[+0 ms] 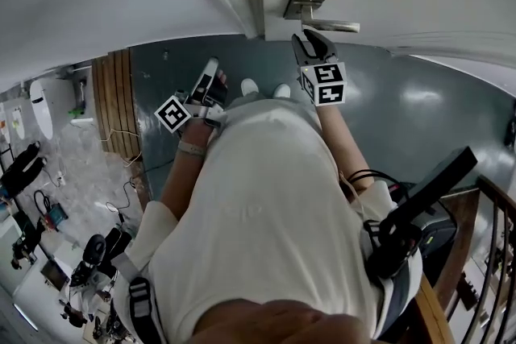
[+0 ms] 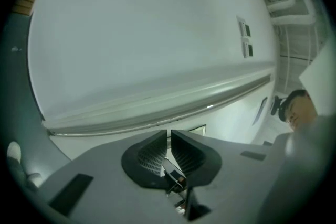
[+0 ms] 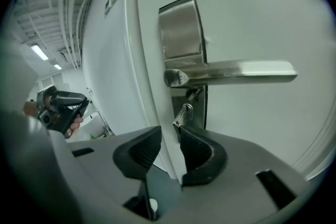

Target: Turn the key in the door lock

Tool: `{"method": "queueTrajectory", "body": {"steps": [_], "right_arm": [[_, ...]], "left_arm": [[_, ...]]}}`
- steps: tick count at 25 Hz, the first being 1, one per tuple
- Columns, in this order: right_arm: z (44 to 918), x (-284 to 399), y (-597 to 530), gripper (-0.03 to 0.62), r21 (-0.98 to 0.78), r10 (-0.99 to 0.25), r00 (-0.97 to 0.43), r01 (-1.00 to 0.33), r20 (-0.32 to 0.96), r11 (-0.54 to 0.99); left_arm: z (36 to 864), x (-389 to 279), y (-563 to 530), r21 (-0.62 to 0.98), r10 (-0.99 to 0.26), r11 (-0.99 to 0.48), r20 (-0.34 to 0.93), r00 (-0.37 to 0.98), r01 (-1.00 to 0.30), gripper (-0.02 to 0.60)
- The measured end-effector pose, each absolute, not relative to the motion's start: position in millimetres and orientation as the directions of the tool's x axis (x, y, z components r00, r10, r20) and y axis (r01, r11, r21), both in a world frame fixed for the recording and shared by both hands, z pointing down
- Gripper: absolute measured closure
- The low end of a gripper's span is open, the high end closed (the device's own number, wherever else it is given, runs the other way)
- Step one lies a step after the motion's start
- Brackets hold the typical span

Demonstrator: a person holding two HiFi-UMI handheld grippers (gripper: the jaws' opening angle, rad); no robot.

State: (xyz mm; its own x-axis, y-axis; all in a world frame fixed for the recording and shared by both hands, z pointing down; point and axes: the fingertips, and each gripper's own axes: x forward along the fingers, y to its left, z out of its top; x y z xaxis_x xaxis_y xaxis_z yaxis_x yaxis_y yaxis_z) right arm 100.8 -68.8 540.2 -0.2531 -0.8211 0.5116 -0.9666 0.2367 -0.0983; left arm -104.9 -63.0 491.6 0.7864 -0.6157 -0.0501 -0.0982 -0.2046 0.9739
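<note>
A brushed-metal lever handle (image 3: pixel 236 72) sits on a tall lock plate (image 3: pixel 181 29) on the white door (image 3: pixel 252 2). Below the lever a silver key (image 3: pixel 182 114) sticks out of the lock, tilted. My right gripper (image 3: pixel 169 135) is just in front of the key, its jaws parted. The key lies off the tip of the right-hand finger (image 3: pixel 195 150), and no pad presses on it. In the head view the right gripper (image 1: pixel 311 44) points at the handle (image 1: pixel 310 6). My left gripper (image 1: pixel 211 73) hangs lower to the left, away from the lock. Its jaws (image 2: pixel 168 136) are together with nothing between them.
A door frame strip (image 2: pixel 157 107) crosses the left gripper view. A person's hand with a black device (image 3: pixel 58 107) shows beyond the door edge. A stair railing (image 1: pixel 488 238) stands at the right, and cables and gear (image 1: pixel 48 221) lie on the floor at the left.
</note>
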Motion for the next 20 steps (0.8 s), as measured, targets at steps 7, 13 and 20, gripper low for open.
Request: {"method": "queueTrajectory", "body": {"steps": [7, 13, 20], "right_arm": [[523.3, 90.3, -62.0, 0.494, -0.252, -0.847, -0.314, -0.942, 0.429, 0.222], [496.9, 49.2, -42.5, 0.494, -0.375, -0.829, -0.438, -0.875, 0.347, 0.305], [485.0, 26.0, -22.5, 0.494, -0.429, -0.81, -0.505, -0.829, 0.298, 0.359]], "left_arm": [[478.4, -85.5, -67.0, 0.91, -0.438, -0.4, -0.084, 0.895, -0.111, 0.572], [461.6, -82.8, -56.9, 0.87, -0.347, -0.487, -0.108, 0.932, -0.08, 0.572], [460.1, -89.4, -47.5, 0.879, -0.318, -0.476, -0.129, 0.939, -0.04, 0.572]]}}
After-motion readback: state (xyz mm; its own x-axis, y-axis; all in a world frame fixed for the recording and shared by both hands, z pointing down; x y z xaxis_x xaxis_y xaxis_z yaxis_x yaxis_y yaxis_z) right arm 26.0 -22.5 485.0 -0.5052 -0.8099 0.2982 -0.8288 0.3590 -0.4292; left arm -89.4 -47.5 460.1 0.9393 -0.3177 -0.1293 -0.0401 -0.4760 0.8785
